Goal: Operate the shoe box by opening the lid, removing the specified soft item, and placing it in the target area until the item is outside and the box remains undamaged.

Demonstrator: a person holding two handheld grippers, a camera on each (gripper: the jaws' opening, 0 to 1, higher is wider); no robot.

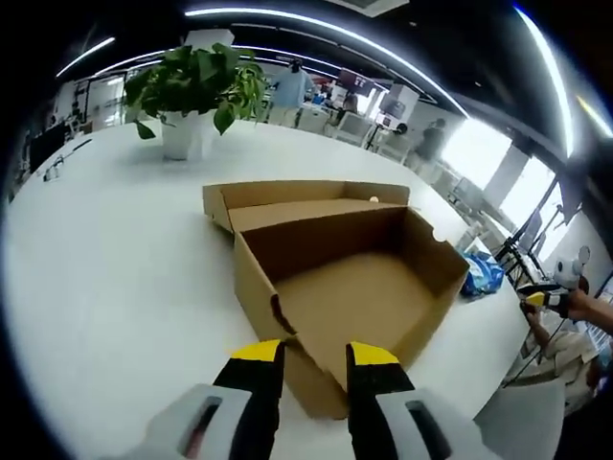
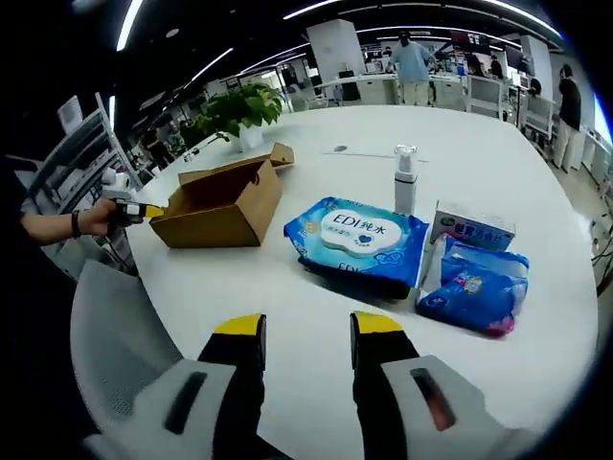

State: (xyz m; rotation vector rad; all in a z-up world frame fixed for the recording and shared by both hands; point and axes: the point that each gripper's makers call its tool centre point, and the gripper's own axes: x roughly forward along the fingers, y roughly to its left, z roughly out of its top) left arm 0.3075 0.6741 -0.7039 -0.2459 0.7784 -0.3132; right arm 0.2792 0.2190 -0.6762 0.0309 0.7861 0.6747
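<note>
An open brown shoe box [image 1: 350, 287] lies on the white table [image 1: 124, 268], its lid folded back on the far side and its inside bare. My left gripper [image 1: 314, 356] stands open just before the box's near corner, nothing between its jaws. In the right gripper view the same box [image 2: 225, 206] sits at the left, and a hand holds the left gripper [image 2: 137, 209] at its end. A soft blue EDI wipes pack [image 2: 359, 235] lies flat on the table outside the box. My right gripper [image 2: 306, 328] is open above the bare table, short of that pack.
A smaller blue pack [image 2: 474, 287], a tissue box [image 2: 474, 228] and a white bottle [image 2: 405, 182] stand right of the wipes. A potted plant [image 1: 196, 91] is at the table's far side. A grey chair [image 2: 115, 335] is at the near edge. People stand in the background.
</note>
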